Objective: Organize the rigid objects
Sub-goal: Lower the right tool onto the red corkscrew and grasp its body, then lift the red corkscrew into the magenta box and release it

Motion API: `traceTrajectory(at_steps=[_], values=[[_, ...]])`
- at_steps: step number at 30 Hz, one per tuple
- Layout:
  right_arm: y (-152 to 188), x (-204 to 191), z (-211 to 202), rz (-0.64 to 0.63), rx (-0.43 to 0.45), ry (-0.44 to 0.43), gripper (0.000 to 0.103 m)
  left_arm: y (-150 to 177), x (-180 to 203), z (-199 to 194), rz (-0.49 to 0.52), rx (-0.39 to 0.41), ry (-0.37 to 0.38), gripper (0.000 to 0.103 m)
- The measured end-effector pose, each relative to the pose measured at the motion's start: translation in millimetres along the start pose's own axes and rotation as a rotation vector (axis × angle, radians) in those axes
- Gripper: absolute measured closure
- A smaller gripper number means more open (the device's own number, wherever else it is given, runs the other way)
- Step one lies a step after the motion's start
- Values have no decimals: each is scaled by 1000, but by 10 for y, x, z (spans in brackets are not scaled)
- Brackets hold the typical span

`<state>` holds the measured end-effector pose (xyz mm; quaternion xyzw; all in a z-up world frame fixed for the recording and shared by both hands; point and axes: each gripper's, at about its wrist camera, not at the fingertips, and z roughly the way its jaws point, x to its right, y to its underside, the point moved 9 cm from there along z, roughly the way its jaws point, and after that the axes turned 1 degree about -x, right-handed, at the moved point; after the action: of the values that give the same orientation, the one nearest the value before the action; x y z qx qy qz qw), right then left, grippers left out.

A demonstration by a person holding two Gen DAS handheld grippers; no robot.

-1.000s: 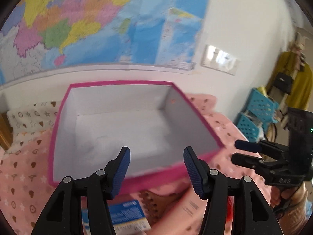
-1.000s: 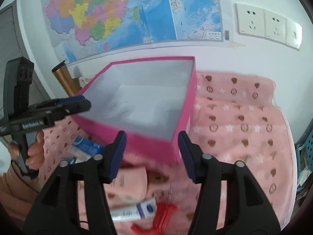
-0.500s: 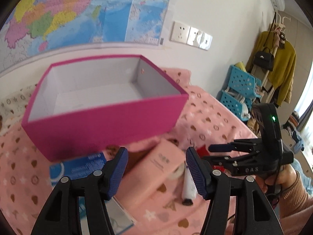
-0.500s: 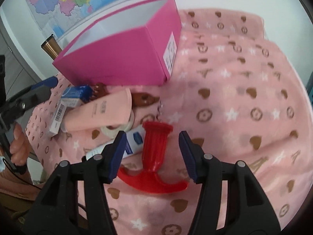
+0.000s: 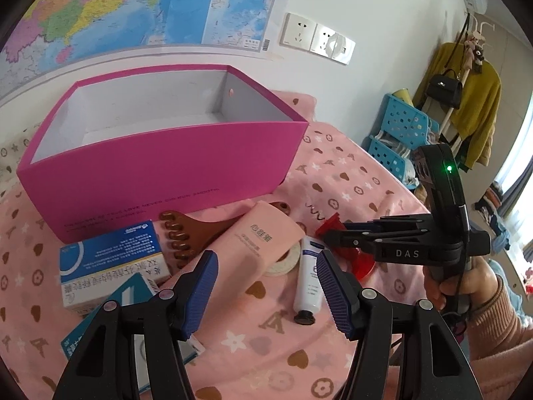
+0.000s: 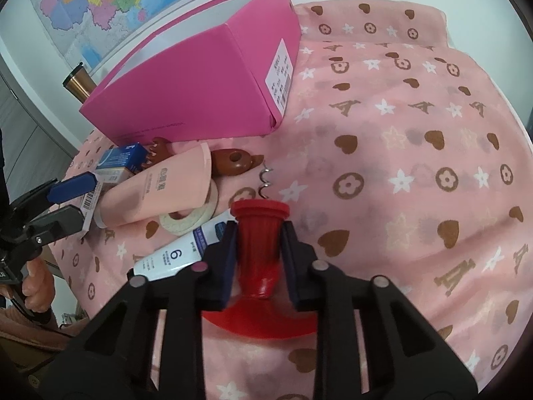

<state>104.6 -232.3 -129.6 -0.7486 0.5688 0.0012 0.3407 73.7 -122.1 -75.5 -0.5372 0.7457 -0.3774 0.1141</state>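
Right wrist view showed the right hand-held gripper [image 6: 258, 233] clamped on the red corkscrew [image 6: 261, 236], just beside the pink box [image 6: 186, 100]; the left hand-held gripper [image 5: 266, 286] gaped wide above the pink tube [image 5: 253, 253].

Right hand-held gripper [image 6: 258, 250] pads astride red corkscrew [image 6: 259, 240] on pink cloth [image 6: 416, 173].

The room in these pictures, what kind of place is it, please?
Probably a lived-in home room, perhaps a bedroom: a coat rack with a yellow jacket and handbag, a wall map, and a table under a pink patterned cloth.
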Motion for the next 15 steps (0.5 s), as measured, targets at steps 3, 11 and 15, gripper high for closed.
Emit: traceTrajectory(at_steps=[3, 11, 15], values=[[9, 1, -43, 12, 12, -5, 76, 12, 35, 13, 6, -6, 13, 40], [-45, -107, -343, 12, 81, -35, 76, 66, 153, 43, 20, -28, 69, 40], [-113, -246, -522, -10, 122, -58, 76, 71, 220, 38, 32, -32, 99, 40]])
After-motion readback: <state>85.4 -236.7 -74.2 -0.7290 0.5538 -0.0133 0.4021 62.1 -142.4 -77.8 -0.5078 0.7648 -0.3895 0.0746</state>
